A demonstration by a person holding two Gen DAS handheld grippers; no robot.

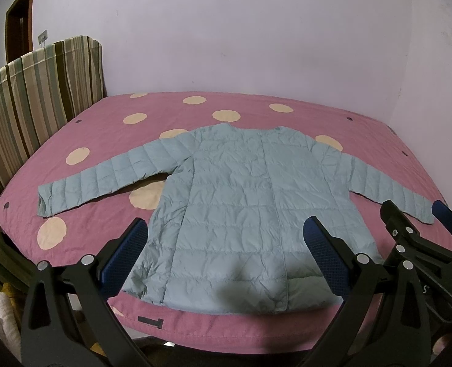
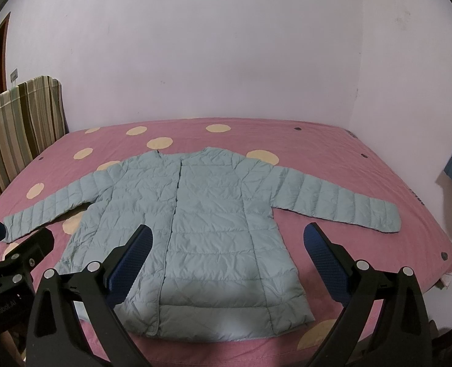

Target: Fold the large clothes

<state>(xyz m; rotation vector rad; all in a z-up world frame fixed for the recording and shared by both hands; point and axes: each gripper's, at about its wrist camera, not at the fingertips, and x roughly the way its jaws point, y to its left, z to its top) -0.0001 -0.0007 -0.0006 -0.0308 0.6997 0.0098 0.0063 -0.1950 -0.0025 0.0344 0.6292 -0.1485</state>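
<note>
A pale blue quilted jacket [image 1: 244, 202] is lying flat on the pink dotted bedspread [image 1: 103, 128], front up, sleeves spread to both sides, hem nearest the cameras. No fold appears to have been started; the opening step is judged to be in hand. The left gripper [image 1: 226, 253] and right gripper [image 2: 229, 257] are being held above the hem, jaws apart, nothing clamped. Next, a sleeve cuff or hem corner is likely to be needed. The hem's edges are being partly hidden behind the fingers.
</note>
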